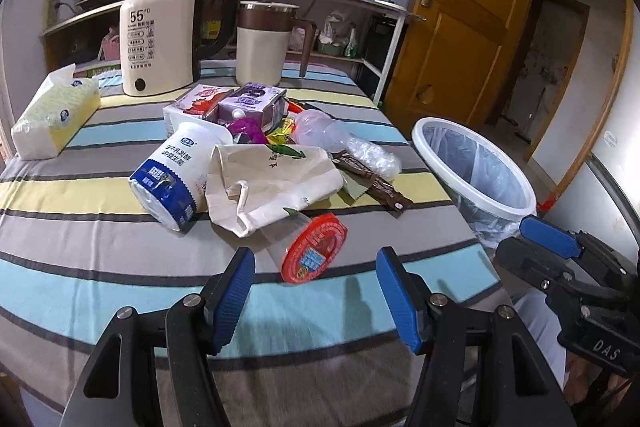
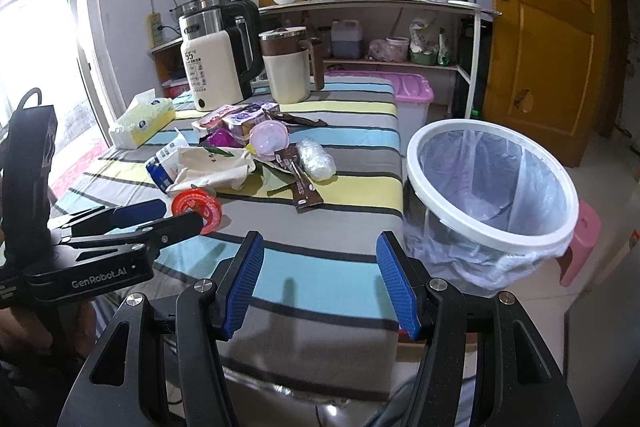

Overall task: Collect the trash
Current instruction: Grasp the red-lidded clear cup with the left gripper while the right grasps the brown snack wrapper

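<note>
- The left gripper hangs low over the near edge of the striped tablecloth, its blue pads spread wide with nothing between them.
- The right gripper is likewise wide apart and empty, over the cloth's near right part, beside the bin.
- Nearest trash is a clear cup with a red foil lid, lying on its side just beyond the left gripper's pads; its long axis runs from far-left to near-right and the lid faces the camera.
- Over the cup's far end lies a crumpled cream cloth bag with a green leaf print.
- Left of the bag, touching it, a white and blue yogurt bottle lies tipped, base toward the near left, neck pointing away.
- Right of the bag, a brown wrapper stretches diagonally, far-left to near-right, beside a crushed clear plastic cup.
- Behind these sit a purple carton and a red and white carton.
- Off the table's right edge stands a white-rimmed bin lined with a clear bag.
- Farther back: a tissue pack at left, a cream kettle and a lidded jug.
</note>
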`<state>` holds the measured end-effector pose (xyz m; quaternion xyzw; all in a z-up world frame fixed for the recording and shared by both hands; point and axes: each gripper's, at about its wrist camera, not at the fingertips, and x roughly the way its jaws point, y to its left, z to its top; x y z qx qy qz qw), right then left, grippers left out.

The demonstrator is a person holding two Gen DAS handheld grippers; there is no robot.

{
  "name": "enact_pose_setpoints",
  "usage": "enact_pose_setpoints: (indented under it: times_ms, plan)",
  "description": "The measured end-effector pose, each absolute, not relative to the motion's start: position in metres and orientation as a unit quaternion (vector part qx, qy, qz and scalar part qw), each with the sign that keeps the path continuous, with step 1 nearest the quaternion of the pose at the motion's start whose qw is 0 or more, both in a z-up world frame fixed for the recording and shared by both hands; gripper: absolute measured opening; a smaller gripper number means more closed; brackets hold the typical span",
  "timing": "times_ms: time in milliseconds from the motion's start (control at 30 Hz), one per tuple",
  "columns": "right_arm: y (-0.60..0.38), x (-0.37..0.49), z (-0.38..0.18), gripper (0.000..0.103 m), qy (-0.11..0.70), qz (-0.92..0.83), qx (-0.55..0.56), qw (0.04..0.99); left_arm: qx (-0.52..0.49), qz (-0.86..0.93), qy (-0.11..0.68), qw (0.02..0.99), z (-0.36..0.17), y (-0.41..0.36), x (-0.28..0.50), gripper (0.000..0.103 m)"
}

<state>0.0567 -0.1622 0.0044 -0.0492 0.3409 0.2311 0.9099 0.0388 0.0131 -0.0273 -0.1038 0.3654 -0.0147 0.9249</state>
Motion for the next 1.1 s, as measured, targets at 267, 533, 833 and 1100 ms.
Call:
enact_pose_setpoints:
  times_ms: [267,533,833,1100]
  plan:
    - [-0.151,0.093,-0.012,0.059,0.37,0.249,-0.054,0.893,-0.124,-0.008,0.374,0.919,-0.034,0.017,0.056,0.053]
    - [-0.125,0.131,-0.025,0.059,0.4,0.283,-0.072,0.869,-0.134,-0.006,0.372,0.919,-0.035,0.024,0.056,0.045]
    - [-0.096,0.158,-0.04,0.039,0.428,0.283,-0.104,0.852,-0.142,-0.027,0.372,0.917,-0.035,0.027,0.042,0.044]
    - [-0.108,0.138,-0.036,0.027,0.431,0.286,-0.088,0.851,-0.136,-0.041,0.364,0.921,-0.027,0.021,0.025,0.044]
